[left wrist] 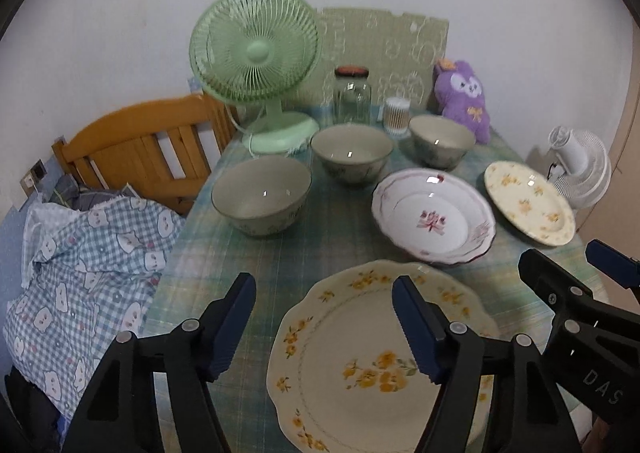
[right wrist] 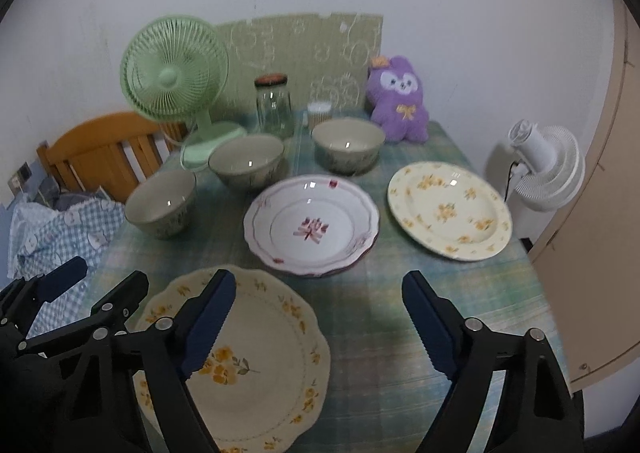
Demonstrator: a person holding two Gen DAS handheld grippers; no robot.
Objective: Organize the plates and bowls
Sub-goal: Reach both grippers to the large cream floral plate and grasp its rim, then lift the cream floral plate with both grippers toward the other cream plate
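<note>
plates and bowls lie spread over the table (left wrist: 340, 249): three bowls from 10 to 1 o'clock, the pink-flower plate (left wrist: 434, 215) at centre, the big yellow-flower plate (left wrist: 360, 365) at 6. my left hand-held gripper (left wrist: 324, 327) and right hand-held gripper (right wrist: 316, 327) hover wide, empty. i worry a pad clips that near scalloped rim and skids the plate toward the edge.

Tablecloth (right wrist: 400, 313) is a faded green-blue plaid, two cream plates with yellow flowers (left wrist: 360, 353) (right wrist: 448, 209), a white plate with a pink flower (right wrist: 312, 225), greyish-green bowls (left wrist: 260, 197), mint green fan (left wrist: 256, 53), purple plush (right wrist: 400, 101)
</note>
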